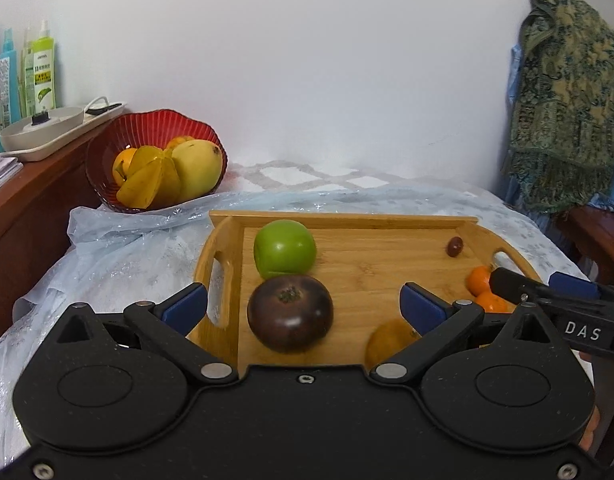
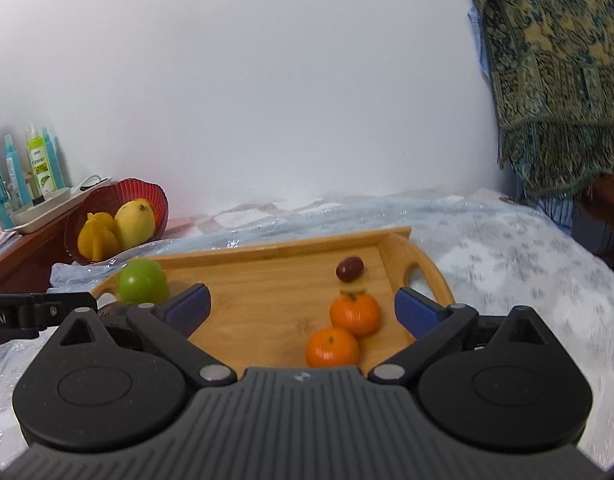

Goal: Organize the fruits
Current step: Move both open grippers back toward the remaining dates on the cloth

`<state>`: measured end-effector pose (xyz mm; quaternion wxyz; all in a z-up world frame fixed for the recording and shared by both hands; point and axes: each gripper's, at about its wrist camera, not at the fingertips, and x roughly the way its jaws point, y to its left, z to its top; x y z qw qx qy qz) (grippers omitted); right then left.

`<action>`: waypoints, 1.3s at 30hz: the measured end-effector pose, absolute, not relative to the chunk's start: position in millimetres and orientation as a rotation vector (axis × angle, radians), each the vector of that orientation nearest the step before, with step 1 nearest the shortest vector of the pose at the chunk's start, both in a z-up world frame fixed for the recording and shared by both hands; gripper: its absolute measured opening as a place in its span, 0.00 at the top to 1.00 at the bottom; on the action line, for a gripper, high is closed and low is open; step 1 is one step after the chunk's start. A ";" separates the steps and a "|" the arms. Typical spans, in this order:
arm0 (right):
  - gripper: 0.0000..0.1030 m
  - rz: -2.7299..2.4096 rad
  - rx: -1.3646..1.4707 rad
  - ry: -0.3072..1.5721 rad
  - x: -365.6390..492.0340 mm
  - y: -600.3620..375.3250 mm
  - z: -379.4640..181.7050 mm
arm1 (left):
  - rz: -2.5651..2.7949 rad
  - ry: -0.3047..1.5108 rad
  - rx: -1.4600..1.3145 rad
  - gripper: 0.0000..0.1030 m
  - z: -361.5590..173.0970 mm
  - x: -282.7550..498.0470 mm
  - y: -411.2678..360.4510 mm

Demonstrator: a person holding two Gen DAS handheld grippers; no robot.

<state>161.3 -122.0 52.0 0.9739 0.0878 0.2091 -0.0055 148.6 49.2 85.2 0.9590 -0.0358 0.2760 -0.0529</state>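
A bamboo tray (image 1: 387,220) (image 2: 267,252) lies on the cloth-covered table. On it are a green apple (image 1: 285,248) (image 2: 142,282), a dark purple fruit (image 1: 290,318), a brown kiwi (image 1: 391,342), a small dark red fruit (image 1: 454,246) (image 2: 349,268) and two mandarins (image 1: 479,280) (image 2: 355,314) (image 2: 331,347). My left gripper (image 1: 303,306) is open just above the purple fruit, not touching it. My right gripper (image 2: 303,306) is open over the two mandarins, pads apart from them. A red bowl (image 1: 155,128) (image 2: 147,192) at the back left holds a mango (image 1: 197,168) (image 2: 134,222), a star fruit (image 1: 149,182) and oranges.
A wooden side cabinet (image 1: 35,208) at left carries a white dish (image 1: 39,132), a power strip and several bottles (image 1: 41,68). A patterned cloth (image 1: 567,92) (image 2: 555,72) hangs over a chair at right. Translucent plastic sheeting (image 1: 119,248) covers the table around the tray.
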 end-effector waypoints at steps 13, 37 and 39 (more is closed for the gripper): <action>0.00 -0.022 0.139 0.395 104.8 -113.3 38.5 | -0.140 0.577 -0.072 0.00 68.2 101.7 43.5; 0.00 -0.025 0.075 0.418 43.9 -82.4 1.6 | -0.095 0.588 -0.060 0.01 30.3 37.9 49.7; 0.04 -0.030 0.061 0.419 43.9 -81.1 1.2 | -0.091 0.592 -0.061 0.02 28.5 36.7 50.4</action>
